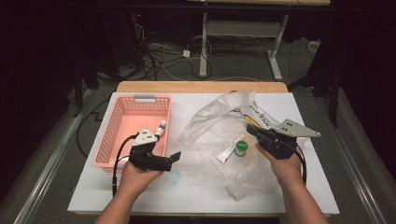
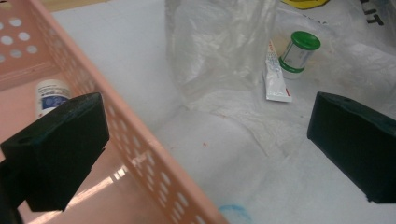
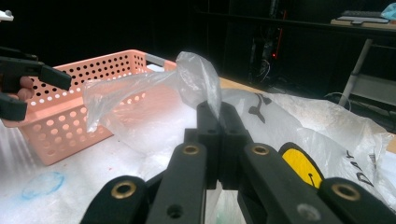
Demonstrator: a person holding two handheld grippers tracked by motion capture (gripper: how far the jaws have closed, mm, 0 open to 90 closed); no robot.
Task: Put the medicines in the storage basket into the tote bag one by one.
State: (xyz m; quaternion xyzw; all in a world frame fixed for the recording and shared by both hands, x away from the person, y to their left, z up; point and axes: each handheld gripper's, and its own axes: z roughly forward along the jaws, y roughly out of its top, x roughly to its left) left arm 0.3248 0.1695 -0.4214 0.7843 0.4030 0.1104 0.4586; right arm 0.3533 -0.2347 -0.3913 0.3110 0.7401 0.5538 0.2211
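A clear crumpled plastic bag (image 1: 219, 126) lies across the middle and right of the white table. My right gripper (image 1: 249, 128) is shut on a raised fold of the bag (image 3: 196, 79), pinched between its black jaws (image 3: 218, 114). A green-capped jar (image 1: 241, 148) and a white tube (image 1: 227, 152) lie on the bag, and they also appear in the left gripper view as the jar (image 2: 299, 51) and tube (image 2: 276, 74). My left gripper (image 1: 173, 158) stands open by the pink basket's (image 1: 116, 140) right wall, with nothing held between its jaws (image 2: 208, 109). A small white bottle (image 2: 52, 93) lies in the basket.
A blue ring mark (image 1: 173, 177) is on the table in front of the left gripper. The bag carries a yellow print (image 3: 299, 168) near the right gripper. Beyond the table's far edge (image 1: 201, 87) are cables and desk legs on the floor.
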